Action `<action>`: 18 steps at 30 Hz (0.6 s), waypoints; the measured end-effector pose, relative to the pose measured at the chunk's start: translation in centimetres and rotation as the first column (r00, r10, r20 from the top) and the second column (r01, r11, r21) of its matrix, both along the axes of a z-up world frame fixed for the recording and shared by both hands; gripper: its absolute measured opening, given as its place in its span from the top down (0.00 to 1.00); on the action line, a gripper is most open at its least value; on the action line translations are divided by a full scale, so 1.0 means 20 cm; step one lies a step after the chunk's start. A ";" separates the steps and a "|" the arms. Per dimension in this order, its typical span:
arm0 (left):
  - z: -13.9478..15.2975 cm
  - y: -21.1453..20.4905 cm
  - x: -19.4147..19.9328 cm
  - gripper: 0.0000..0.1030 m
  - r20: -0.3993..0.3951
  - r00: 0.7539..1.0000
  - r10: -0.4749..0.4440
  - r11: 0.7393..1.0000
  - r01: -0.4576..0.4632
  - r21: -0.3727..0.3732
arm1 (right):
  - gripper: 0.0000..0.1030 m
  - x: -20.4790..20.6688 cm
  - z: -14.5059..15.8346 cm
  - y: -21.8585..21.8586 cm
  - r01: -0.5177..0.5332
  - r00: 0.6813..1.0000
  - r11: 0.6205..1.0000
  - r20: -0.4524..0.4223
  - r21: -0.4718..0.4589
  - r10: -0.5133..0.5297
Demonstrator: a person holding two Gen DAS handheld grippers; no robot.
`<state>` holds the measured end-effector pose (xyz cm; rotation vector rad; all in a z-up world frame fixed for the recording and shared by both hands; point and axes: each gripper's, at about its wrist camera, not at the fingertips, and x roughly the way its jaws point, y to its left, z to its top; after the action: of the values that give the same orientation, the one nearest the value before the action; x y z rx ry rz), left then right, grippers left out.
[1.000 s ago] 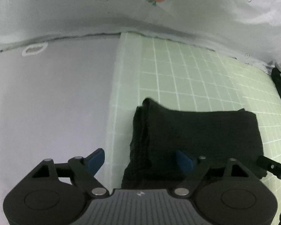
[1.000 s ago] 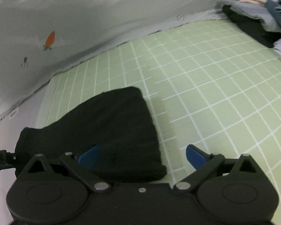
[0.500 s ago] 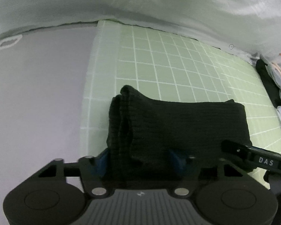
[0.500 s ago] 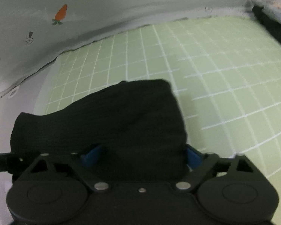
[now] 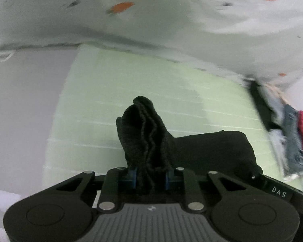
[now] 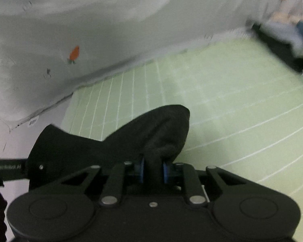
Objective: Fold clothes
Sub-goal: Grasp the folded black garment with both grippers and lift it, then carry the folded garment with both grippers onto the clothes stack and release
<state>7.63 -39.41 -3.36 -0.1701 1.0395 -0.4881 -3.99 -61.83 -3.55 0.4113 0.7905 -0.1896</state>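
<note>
A folded black knit garment (image 5: 208, 151) hangs lifted above the green grid mat (image 5: 131, 92). Its left end bunches into upright ribbed folds between the blue pads of my left gripper (image 5: 150, 178), whose jaws are closing and pinch the cloth. In the right wrist view the same black garment (image 6: 131, 139) rises in a peak, and my right gripper (image 6: 153, 172) is closing too, its blue pads pressed on a bunched fold at the garment's right end. The other gripper's black arm shows at each view's edge. The cloth spans between the two grips.
A pale sheet with carrot prints (image 5: 171, 20) is draped along the back of the mat. A pile of other clothes (image 5: 288, 133), dark, blue and red, lies at the mat's right end. Grey tabletop (image 5: 24, 104) borders the mat on the left.
Both grippers went from wide open beside the flat garment to closed on its two ends. The garment has been lifted off the mat and now bunches up.
</note>
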 end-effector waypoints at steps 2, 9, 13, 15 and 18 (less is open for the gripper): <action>0.06 -0.14 -0.08 0.77 0.022 0.999 -0.028 0.999 0.028 -0.022 | 0.83 -0.10 0.07 -0.09 0.010 0.999 0.999 0.031 -0.046 -0.009; 0.26 -0.83 -0.39 0.77 0.123 0.989 -0.080 0.987 0.096 -0.127 | 0.84 -0.44 0.31 -0.72 0.011 0.989 0.976 0.149 -0.215 0.022; 0.41 -1.30 -0.54 0.77 0.177 0.981 -0.080 0.972 0.117 -0.206 | 0.84 -0.61 0.48 -1.19 0.032 0.976 0.960 0.216 -0.277 0.030; 0.49 -1.51 -0.60 0.77 0.218 0.971 -0.097 0.960 0.150 -0.238 | 0.84 -0.69 0.58 -1.41 0.058 0.968 0.948 0.249 -0.312 0.023; 0.61 -1.83 -0.66 0.77 0.280 0.950 -0.138 0.931 0.221 -0.290 | 0.84 -0.80 0.73 -1.73 0.110 0.955 0.929 0.298 -0.352 0.000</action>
<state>-5.56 -75.97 8.85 -0.2917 0.7206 -0.8259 -20.05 -96.36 11.00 0.1021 0.4356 -0.3161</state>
